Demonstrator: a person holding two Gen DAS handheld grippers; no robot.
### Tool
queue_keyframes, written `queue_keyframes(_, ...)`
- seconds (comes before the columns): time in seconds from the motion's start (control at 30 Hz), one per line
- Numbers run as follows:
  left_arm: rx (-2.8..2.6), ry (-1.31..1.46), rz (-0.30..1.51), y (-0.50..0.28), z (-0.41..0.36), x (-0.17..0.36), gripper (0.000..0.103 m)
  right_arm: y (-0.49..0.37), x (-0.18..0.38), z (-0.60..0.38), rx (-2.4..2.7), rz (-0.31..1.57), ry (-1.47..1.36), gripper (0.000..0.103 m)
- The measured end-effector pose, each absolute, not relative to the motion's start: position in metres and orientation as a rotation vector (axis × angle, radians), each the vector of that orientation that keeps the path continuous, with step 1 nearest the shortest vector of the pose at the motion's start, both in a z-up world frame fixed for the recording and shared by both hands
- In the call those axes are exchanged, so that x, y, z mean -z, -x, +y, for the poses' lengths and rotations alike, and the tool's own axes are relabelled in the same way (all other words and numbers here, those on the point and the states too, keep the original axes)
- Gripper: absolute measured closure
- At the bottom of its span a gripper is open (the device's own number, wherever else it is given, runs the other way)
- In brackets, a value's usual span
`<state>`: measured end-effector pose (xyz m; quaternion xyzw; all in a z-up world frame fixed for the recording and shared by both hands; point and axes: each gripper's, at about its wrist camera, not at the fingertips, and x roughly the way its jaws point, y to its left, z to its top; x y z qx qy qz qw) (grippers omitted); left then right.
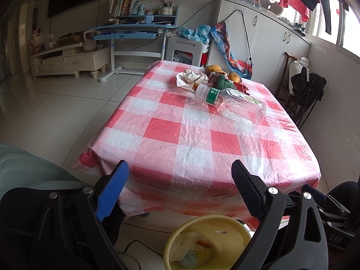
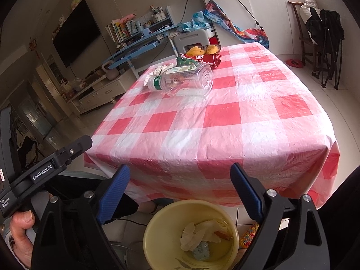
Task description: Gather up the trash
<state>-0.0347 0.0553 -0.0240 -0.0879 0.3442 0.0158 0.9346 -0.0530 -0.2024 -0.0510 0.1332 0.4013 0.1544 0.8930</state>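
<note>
Red-and-white checked plastic cloth is covering the low table (image 2: 247, 121), draping over its near edge; most of it is lying bare, the litter bunched at the far end. Round yellow plastic bin (image 2: 155, 231) is sitting on the floor just below the near table edge, between both tools, probably so that anything lifted can be dropped straight down. It is already holding crumpled white tissue and a scrap of packaging.

Clear plastic bottle with a green label and white cap (image 1: 236, 103) is lying on its side, nearest of the trash and well apart from the grippers, so likely the next pick. Behind it, crumpled white paper (image 1: 189, 78) and a torn red snack wrapper (image 2: 209, 59) are sitting beside orange fruit (image 2: 212, 49) on a dish; the fruit looks like food, not trash.

Left gripper (image 1: 180, 186) is hovering over the bin, jaws standing wide, nothing between them. Right gripper (image 2: 180, 189) is doing likewise, spread and empty. A hand (image 2: 21, 231) is clasping the left tool's handle.
</note>
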Motion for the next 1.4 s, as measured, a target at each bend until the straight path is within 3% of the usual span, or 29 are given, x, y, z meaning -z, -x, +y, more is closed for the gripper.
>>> queue_keyframes(1.4,-0.03,0.186,0.699,0.033,0.055,0.022,0.013,0.054,0.058,-0.191,-0.335,0.864,-0.199,0.015)
